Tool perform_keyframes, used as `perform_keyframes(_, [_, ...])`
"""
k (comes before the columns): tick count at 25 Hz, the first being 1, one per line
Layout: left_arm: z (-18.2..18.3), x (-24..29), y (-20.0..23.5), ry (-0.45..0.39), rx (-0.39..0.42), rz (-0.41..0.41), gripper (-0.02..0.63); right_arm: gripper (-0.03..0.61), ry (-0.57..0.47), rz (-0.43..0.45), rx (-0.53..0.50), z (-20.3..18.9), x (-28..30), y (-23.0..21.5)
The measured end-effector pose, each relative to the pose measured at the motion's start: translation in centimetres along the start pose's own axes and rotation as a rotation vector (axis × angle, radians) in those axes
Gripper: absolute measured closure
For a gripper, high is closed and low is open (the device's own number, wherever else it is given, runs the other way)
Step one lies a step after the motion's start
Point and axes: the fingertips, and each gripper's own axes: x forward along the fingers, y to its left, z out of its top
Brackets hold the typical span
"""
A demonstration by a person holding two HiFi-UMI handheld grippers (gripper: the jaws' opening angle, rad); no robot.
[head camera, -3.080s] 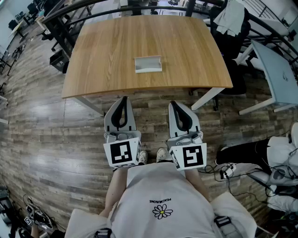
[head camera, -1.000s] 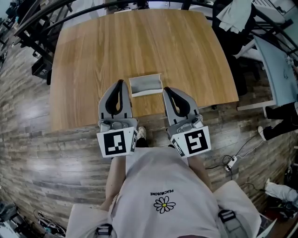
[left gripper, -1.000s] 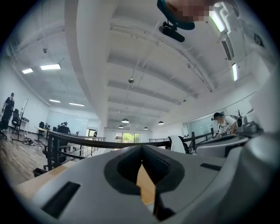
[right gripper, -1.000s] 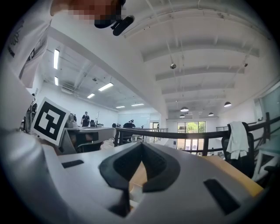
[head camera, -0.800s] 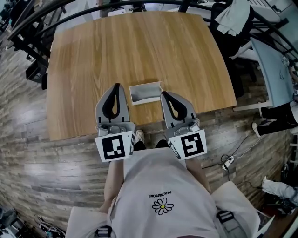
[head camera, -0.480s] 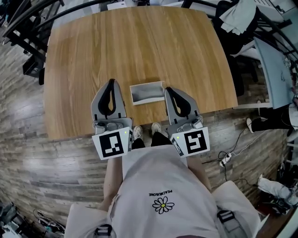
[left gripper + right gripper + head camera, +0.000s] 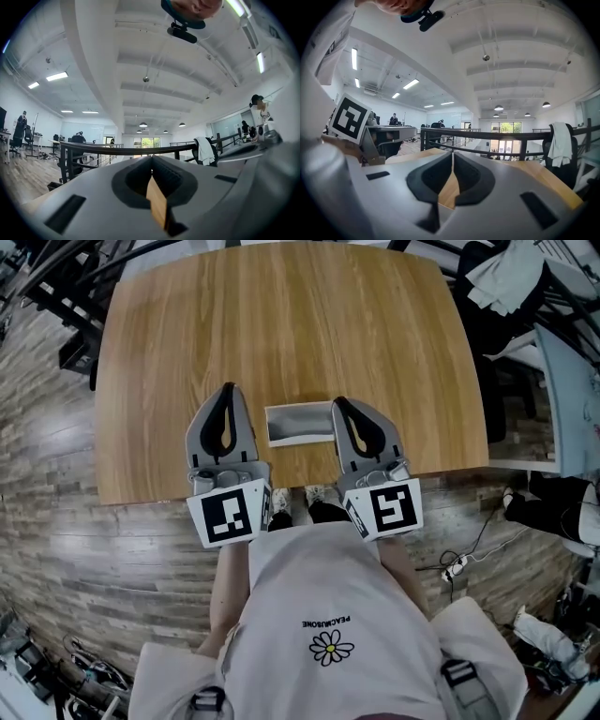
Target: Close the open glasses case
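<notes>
So the open glasses case [image 7: 300, 424] is sitting by the near edge of the wooden worktop [image 7: 281, 315], right between the two tongs. The left tongs [image 7: 228, 390] are just beside its left end and the right tongs [image 7: 339, 403] just beside its right end. Both pairs are pressed together, pinching nothing.

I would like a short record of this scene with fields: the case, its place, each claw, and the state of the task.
case: glasses case, open
place: on the wooden table, near its front edge, between the two claws
left claw: shut, holds nothing
right claw: shut, holds nothing
contact with case: cannot tell
task: case not yet closed
</notes>
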Motion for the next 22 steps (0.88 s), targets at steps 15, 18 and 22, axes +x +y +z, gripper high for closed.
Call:
perform_keyframes(15, [-0.3, 0.6, -0.1, 0.01, 0.018, -0.001, 0.597, 0.381, 0.084, 0.078, 0.189, -4.1, 2.4, -0.2])
perform_keyframes(18, [-0.6, 0.7, -0.1, 0.015, 0.015, -0.003, 0.597, 0.341, 0.123, 0.099, 0.202, -5.7, 3.1, 0.2])
perform_keyframes(22, [-1.1, 0.8, 0.1, 0.029, 0.015, 0.002, 0.597, 0.324, 0.196, 0.121, 0.216, -8.7, 4.1, 0.7])
